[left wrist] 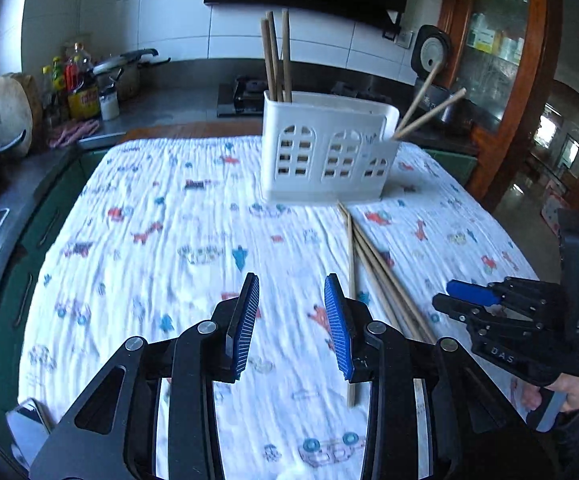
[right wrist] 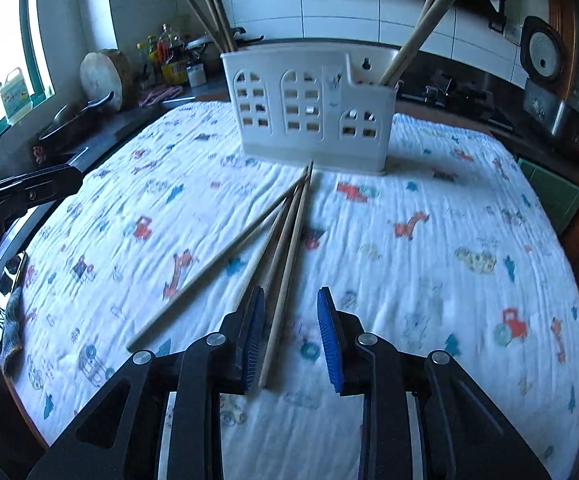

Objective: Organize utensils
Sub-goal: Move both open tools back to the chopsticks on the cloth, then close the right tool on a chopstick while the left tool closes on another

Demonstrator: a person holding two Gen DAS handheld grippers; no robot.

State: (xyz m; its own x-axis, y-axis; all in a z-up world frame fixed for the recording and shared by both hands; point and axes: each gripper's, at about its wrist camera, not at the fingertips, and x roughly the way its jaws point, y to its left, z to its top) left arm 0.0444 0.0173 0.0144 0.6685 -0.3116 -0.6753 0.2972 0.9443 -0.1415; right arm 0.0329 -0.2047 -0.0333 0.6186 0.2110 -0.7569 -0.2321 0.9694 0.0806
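My left tongs (left wrist: 291,320) hang wide open over the toy-print cloth (left wrist: 169,220), holding nothing. My right tongs (right wrist: 290,334) are open too, with "DAS" on their side, around the loose chopsticks (right wrist: 285,248), which lie pointing at the white holder (right wrist: 309,108) just past their tips.

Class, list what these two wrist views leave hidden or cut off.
1. Chopsticks on the cloth: left wrist view, near ends hidden behind the left tongs.
2. Utensil holder: both views, its wall hides the standing chopsticks' lower ends.
3. Right tongs: right wrist view, contact with the chopstick between them unclear.
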